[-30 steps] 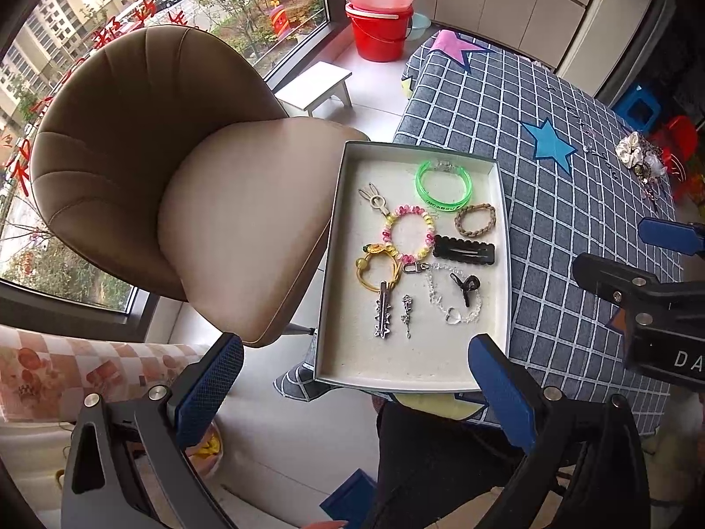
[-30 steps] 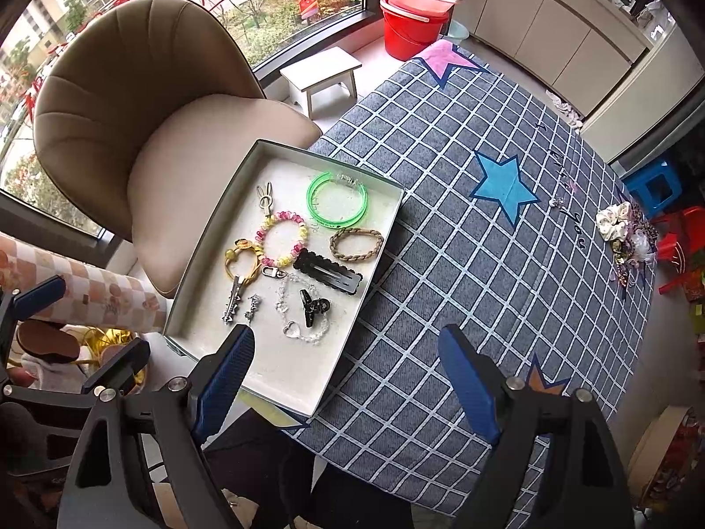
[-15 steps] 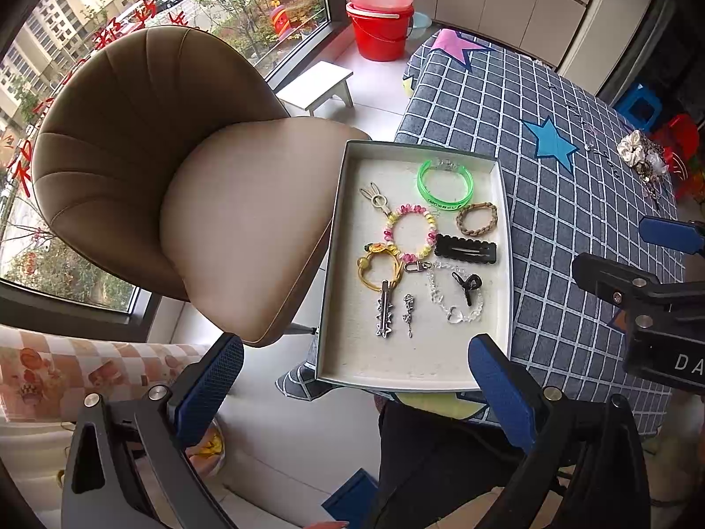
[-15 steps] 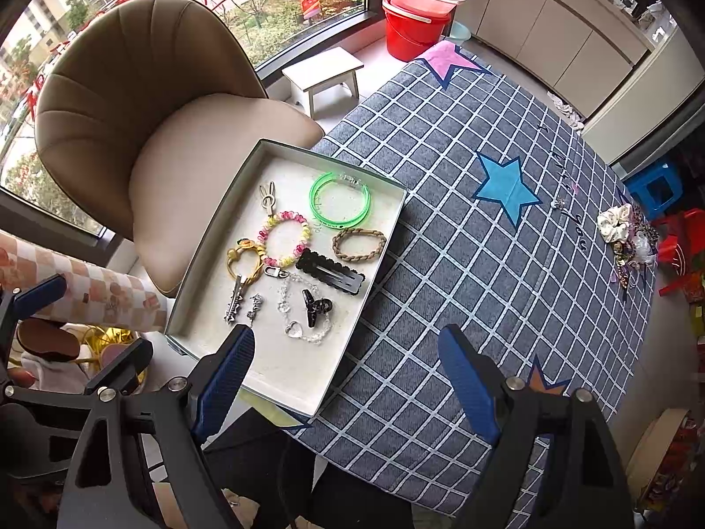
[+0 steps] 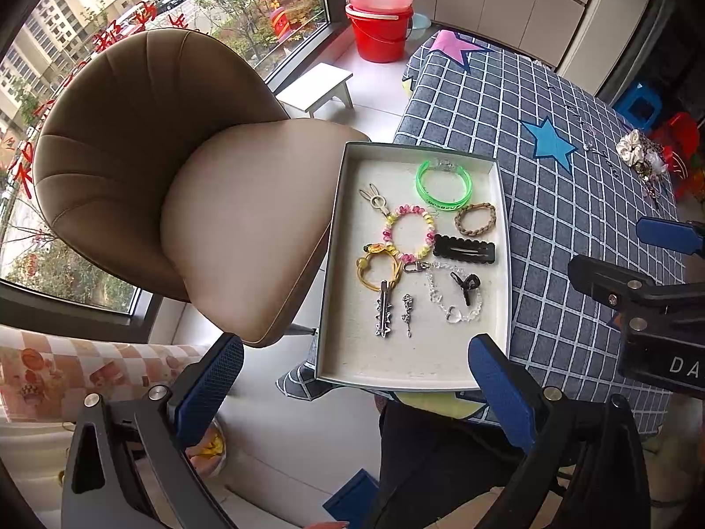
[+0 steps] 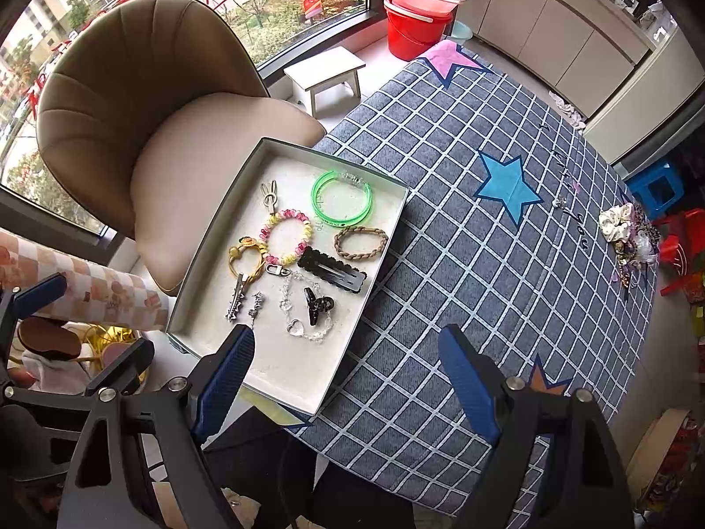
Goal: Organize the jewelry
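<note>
— Almost nothing is seen to have moved since the earlier frames: in the left wrist view the tray [image 5: 327,308] has only drifted a little, and the left gripper [image 5: 350,390] is held spread and empty above its near edge.

— And where is the jewelry found?

— Inside the tray, at the table [image 5: 573,220] edge beside the chair [image 5: 176,198]. The green bangle [image 5: 444,186] is judged stiff and light, best taken across its rim. The clear bead chain [image 5: 454,297] is judged limp and slippery.

— What is shown in the right wrist view?

— The right gripper [image 6: 350,374] is likewise held open, nothing pinched, over the tray's near corner. The black hair clip [image 6: 331,270] is judged flat and rigid, best gripped by its long edges. More pieces [image 6: 628,238] are left well apart at the far side of the table.
</note>
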The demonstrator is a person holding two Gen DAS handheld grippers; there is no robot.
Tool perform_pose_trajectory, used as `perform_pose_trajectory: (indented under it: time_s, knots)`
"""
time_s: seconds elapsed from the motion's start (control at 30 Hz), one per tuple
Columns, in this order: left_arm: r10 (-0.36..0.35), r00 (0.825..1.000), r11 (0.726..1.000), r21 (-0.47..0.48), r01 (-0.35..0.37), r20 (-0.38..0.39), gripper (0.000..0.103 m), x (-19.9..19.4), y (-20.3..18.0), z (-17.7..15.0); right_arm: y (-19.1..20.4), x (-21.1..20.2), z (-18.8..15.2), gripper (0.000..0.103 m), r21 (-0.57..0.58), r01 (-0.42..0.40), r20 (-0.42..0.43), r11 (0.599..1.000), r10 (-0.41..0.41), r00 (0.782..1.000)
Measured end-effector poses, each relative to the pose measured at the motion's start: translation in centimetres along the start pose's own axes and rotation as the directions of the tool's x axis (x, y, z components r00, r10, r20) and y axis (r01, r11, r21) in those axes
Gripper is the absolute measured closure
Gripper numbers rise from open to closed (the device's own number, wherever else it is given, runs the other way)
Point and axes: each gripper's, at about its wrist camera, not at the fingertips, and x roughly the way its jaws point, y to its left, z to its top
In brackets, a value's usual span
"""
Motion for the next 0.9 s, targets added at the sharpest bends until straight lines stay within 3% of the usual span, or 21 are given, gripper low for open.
perform_pose_trajectory:
  time_s: [0.9]
  knots:
    - [0.008, 1.000, 1.000, 0.016, -0.008, 0.007, 0.000, -0.19, -0.01, -0.34, 0.14, -0.08, -0.22, 0.016, 0.000, 0.000, 0.000, 1.000, 0.000, 1.000]
